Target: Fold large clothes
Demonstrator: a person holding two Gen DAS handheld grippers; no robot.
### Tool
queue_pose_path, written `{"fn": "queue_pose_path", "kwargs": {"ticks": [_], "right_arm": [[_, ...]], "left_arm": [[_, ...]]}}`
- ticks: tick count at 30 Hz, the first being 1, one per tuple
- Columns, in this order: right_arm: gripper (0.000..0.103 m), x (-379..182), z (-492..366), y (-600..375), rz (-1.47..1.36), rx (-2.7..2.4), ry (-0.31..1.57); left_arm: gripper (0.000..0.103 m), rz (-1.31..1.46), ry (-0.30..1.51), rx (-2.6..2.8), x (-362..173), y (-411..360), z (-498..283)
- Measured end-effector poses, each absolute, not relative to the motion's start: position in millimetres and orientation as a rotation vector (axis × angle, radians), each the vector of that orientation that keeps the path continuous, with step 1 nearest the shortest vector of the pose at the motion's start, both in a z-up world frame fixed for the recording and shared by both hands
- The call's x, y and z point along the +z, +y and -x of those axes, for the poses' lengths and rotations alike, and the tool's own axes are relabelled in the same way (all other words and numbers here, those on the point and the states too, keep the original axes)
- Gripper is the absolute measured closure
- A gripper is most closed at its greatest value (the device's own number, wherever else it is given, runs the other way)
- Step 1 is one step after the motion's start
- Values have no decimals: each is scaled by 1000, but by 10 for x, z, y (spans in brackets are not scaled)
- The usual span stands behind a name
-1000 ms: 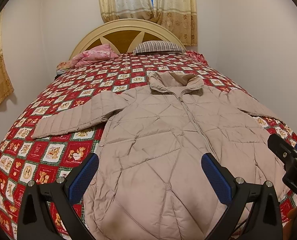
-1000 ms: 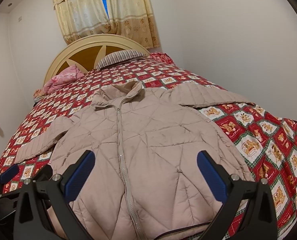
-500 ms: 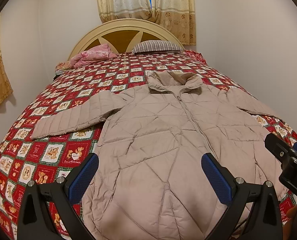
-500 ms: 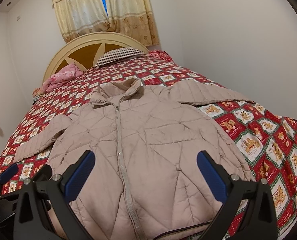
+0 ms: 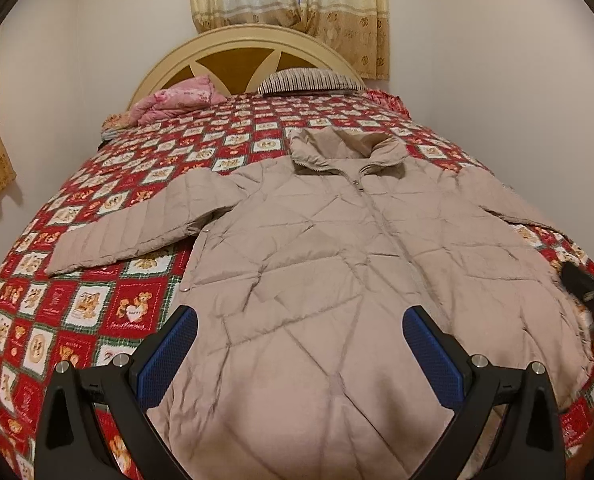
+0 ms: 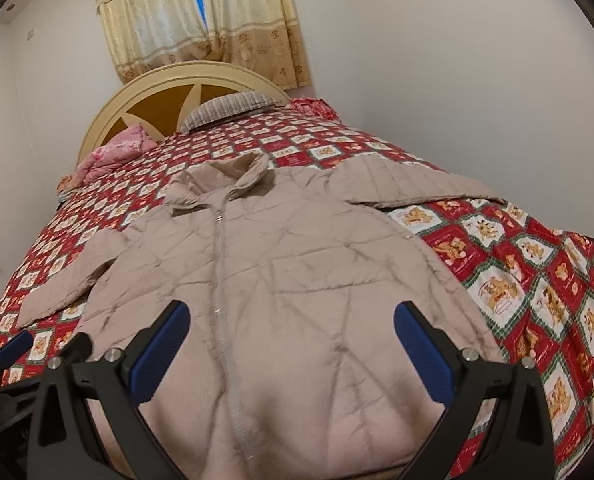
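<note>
A beige quilted jacket lies flat and zipped on the bed, collar toward the headboard, both sleeves spread out; it also shows in the right wrist view. My left gripper is open and empty, hovering over the jacket's lower left part. My right gripper is open and empty over the lower right part near the hem. The left sleeve lies on the quilt. The right sleeve reaches toward the wall side.
The bed has a red patchwork bear quilt, a round cream headboard, a pink folded blanket and a striped pillow. Walls stand close on both sides. The other gripper shows at each view's edge.
Both grippers have moved forward and lower toward the jacket; the jacket looms larger. Both stay open. The jacket has not moved.
</note>
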State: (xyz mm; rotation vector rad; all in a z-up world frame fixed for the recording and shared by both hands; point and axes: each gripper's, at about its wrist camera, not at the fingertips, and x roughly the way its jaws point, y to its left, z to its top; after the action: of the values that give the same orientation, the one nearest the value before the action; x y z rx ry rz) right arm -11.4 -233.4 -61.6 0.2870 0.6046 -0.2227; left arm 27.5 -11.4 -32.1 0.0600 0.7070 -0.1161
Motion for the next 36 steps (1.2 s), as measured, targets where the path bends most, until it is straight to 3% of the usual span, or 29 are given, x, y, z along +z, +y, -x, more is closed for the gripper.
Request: {"fn": "queue_pose_path", "kwargs": {"ticks": [4,7,10,14,21,31,33,34,35,36], "right_arm": [[0,-614,-33,-2932,-387,-296,576],[8,-604,-240,-3508,-492,-337,551],[9,-721,-529,-4090,-569,-396,572],[23,-1040,-846,-4810,-719,-455,595],[26,-1640,-1246,-5732,-984,-574,639],[26,-1843,-1571,-6156,-1101,-655,567],[34,-1850,-1607,-6251,-1088,-695,577],[49,-1845,-1626,-6282,-1068,-714,599],[75,-1846,-1640,-6310,-1047,-727,625],[88,-1852,-1635,-6346,-1046,-691,627]], "left_arm": [[1,-43,730,-101,-412,-5,-651],[1,-37,742,-77,-472,54,-976],[1,-36,721,-37,-584,112,-1240],[1,-62,731,28,-854,141,-1564],[1,14,866,6,-1281,191,-1825],[1,11,894,7,-1373,155,-1912],[1,13,896,6,-1378,154,-1916],[1,13,896,6,-1379,155,-1919],[1,14,896,6,-1380,157,-1919],[1,14,896,6,-1379,156,-1920]]}}
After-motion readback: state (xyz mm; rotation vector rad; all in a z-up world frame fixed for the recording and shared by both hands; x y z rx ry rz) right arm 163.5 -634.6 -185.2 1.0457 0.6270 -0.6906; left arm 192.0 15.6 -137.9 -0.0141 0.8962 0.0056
